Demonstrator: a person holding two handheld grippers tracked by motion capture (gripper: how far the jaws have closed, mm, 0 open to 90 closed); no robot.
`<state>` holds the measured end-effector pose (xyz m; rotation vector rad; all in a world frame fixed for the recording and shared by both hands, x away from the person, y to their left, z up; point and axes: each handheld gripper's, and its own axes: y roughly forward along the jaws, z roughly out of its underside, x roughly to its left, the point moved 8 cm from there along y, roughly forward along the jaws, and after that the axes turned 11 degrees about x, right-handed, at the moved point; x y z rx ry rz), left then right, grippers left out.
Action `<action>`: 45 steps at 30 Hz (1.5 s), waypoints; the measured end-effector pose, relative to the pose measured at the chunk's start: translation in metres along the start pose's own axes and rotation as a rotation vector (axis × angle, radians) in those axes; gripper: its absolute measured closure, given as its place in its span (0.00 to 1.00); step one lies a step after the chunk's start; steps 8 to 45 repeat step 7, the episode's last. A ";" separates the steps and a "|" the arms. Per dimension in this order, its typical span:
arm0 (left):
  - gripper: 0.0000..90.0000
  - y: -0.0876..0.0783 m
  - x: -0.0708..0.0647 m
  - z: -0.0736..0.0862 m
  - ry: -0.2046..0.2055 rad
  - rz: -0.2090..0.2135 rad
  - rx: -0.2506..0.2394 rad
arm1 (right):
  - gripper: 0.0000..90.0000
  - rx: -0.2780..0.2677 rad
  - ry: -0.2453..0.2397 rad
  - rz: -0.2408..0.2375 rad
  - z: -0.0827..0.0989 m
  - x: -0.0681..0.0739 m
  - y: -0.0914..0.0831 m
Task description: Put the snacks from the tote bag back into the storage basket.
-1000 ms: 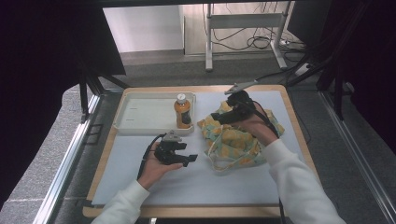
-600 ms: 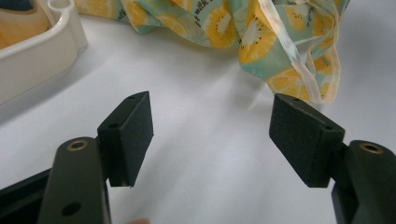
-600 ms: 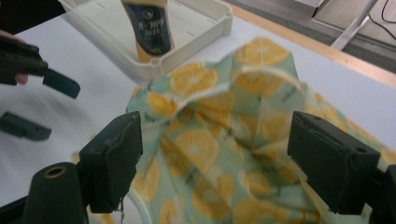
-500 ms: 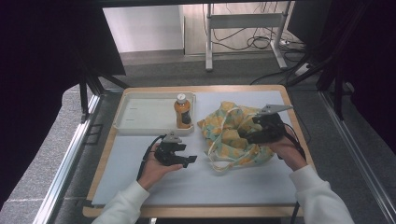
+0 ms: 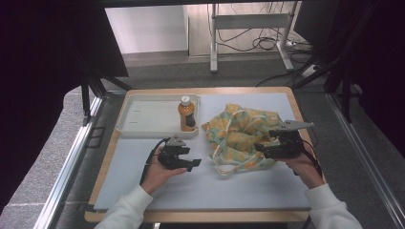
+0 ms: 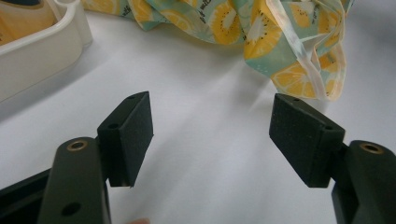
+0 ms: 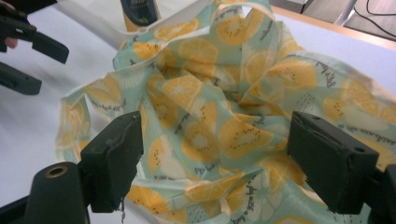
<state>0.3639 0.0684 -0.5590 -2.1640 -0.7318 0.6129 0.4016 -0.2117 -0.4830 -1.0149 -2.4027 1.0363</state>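
The crumpled cloth bag printed with yellow citrus slices on pale green, with a whitish drawstring (image 5: 241,136), lies on the right half of the bench (image 5: 200,186), just right of the white plastic tray (image 5: 143,121).

The right gripper (image 5: 261,149) sits low at the bag's right edge, held level and pointing left into the fabric, the hand (image 5: 302,164) behind it with the forearm coming up from the lower right corner. Its fingers (image 7: 114,154) stand wide apart with the cloth lying between them, not pinched.

The left gripper (image 5: 195,163) rests low over bare bench left of the bag, pointing right toward it; its fingers (image 6: 130,135) are also spread, with nothing between them.

The right gripper view shows the print's small lettering and deep folds, and the left gripper farther off at its upper left. The high view alone shows the orange-filled bottle with a white cap (image 5: 186,113) standing upright in the tray's right end.

The bench is a white sheet on a wooden-edged top; beyond it lie grey floor, metal frame legs and loose cables.
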 end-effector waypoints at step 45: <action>0.33 0.000 0.001 -0.001 0.002 0.002 -0.002 | 0.21 -0.013 0.006 0.008 0.001 -0.003 -0.005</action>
